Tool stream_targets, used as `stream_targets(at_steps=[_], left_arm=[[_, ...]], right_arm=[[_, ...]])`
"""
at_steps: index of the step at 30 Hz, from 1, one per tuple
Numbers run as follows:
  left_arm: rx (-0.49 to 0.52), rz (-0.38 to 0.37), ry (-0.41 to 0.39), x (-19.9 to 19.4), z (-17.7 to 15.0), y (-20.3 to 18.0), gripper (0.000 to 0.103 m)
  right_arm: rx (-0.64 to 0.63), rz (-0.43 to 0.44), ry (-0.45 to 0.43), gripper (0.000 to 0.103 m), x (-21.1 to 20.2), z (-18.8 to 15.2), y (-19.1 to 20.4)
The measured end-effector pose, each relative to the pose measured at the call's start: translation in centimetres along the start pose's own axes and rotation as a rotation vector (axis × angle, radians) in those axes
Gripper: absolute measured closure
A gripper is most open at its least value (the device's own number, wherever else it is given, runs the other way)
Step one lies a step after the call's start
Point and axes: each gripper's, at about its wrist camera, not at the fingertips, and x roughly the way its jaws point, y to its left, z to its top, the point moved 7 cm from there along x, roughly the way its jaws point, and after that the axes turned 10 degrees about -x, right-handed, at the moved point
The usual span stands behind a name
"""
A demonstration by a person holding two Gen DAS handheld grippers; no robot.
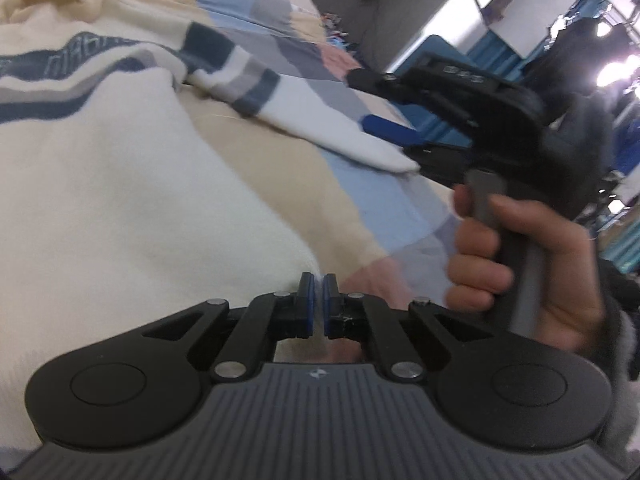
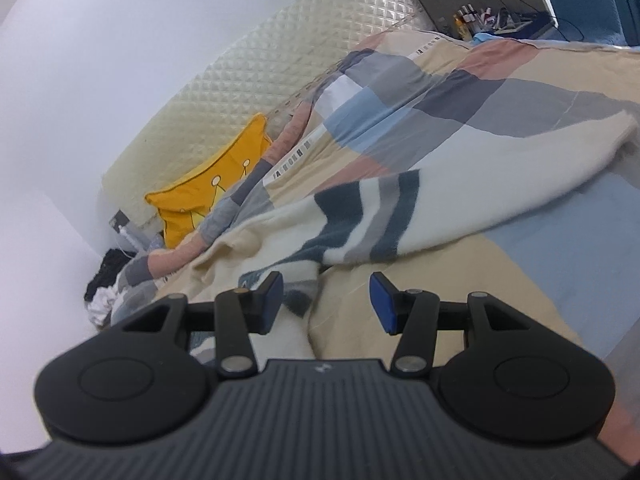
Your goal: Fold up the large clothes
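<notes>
Here, the left gripper [image 1: 319, 300] was clenched, its blue-padded jaws pressed together on the lower edge of the cream knitted sweater with dark teal and grey stripes [image 1: 120, 184], a thin fold of the fabric caught between the pads. The sweater spread ahead and to the left of that gripper over the patchwork bedcover of beige, blue, grey and pink blocks [image 1: 360, 208], and its striped sleeve [image 1: 304, 120] ran out ahead and to the right. At the sleeve's cuff stood the right gripper [image 1: 394, 132], gripped by a person's right hand [image 1: 520, 264] on its grey handle; whether it touched the cuff could not be told. Seen from its own camera, the right gripper [image 2: 326, 302] was released, jaws apart with nothing pinched, the sweater's striped body [image 2: 280, 280] lying just beyond the left jaw. The sleeve [image 2: 460, 192] lay across the bedcover [image 2: 460, 88] farther ahead, and a yellow cushion [image 2: 208, 196] leaned at the quilted headboard [image 2: 280, 60] far ahead to the left.
</notes>
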Motion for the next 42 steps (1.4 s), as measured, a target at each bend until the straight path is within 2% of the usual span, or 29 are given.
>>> stream_targets(at_steps=[1,2,3,4,5,6,7,9,12,15,16,19,20,24,27,30,32,34,36,39,42], left_arm=[[0.000,-0.061,0.040,0.2,-0.7,-0.3,0.103],[-0.013,-0.168,0.091,0.3,-1.8,-1.0,0.103],[0.003,-0.206,0.131,0.6,-2.8,-1.8,0.103],[0.091,-0.155,0.158,1.1,-4.0,-2.4,0.103],[0.223,-0.058,0.151,1.6,-5.0,-3.0,0.103],[0.281,-0.015,0.139,1.9,-5.5,-3.2,0.103],[0.264,-0.023,0.140,2.1,-5.7,-2.9,0.103],[0.144,-0.040,0.136,2.2,-5.1,-1.3,0.103],[0.057,0.053,0.054,1.3,-3.3,1.5,0.103],[-0.015,0.072,-0.002,-0.5,-1.4,3.7,0.101],[-0.021,0.077,-0.025,-1.2,-0.7,4.2,0.095],[-0.021,0.131,-0.103,-3.5,1.6,5.9,0.067],[-0.026,0.164,-0.135,-4.3,2.5,6.7,0.060],[-0.049,0.309,-0.212,-6.2,5.7,10.6,0.060],[-0.067,0.388,-0.259,-6.9,7.9,13.8,0.060],[-0.088,0.456,-0.275,-6.5,9.8,17.2,0.060],[-0.127,0.481,-0.275,-5.9,10.2,19.1,0.060],[-0.156,0.470,-0.277,-5.6,10.1,20.5,0.060],[-0.146,0.486,-0.275,-5.3,9.9,21.1,0.060],[-0.102,0.523,-0.280,-4.6,9.9,21.3,0.060],[-0.111,0.517,-0.292,-4.5,9.7,21.5,0.060]], right_arm=[[-0.009,0.005,0.008,0.051,0.1,-0.1,0.2],[-0.013,0.020,0.020,0.051,0.4,-0.3,0.4],[-0.010,0.035,0.030,0.051,0.4,-0.5,0.6],[-0.004,0.052,0.044,0.051,0.8,-0.6,0.7],[-0.001,0.057,0.055,0.051,1.0,-0.8,0.8],[-0.003,0.054,0.066,0.051,1.2,-1.0,0.8],[-0.005,0.048,0.075,0.051,1.3,-1.2,0.8],[-0.011,0.041,0.083,0.051,1.4,-1.4,0.9],[-0.025,0.036,0.090,0.051,1.6,-1.6,1.3],[-0.039,0.034,0.108,0.051,2.0,-1.9,1.6],[-0.041,0.035,0.114,0.051,2.2,-2.1,1.7],[-0.029,0.046,0.145,0.051,3.0,-2.8,1.9],[-0.022,0.051,0.157,0.051,3.3,-3.1,2.0],[0.046,0.077,0.204,0.051,4.8,-4.4,2.1],[0.108,0.098,0.224,0.051,5.9,-4.9,2.3],[0.176,0.083,0.219,0.051,7.3,-4.2,1.7],[0.224,0.047,0.209,0.051,8.0,-3.4,0.5],[0.260,-0.018,0.198,0.051,8.4,-2.6,-1.1],[0.283,-0.074,0.196,0.051,9.1,-1.6,-2.8],[0.253,-0.129,0.191,0.052,10.7,-0.2,-4.2],[0.343,-0.143,0.165,0.051,12.0,0.3,-6.6]])
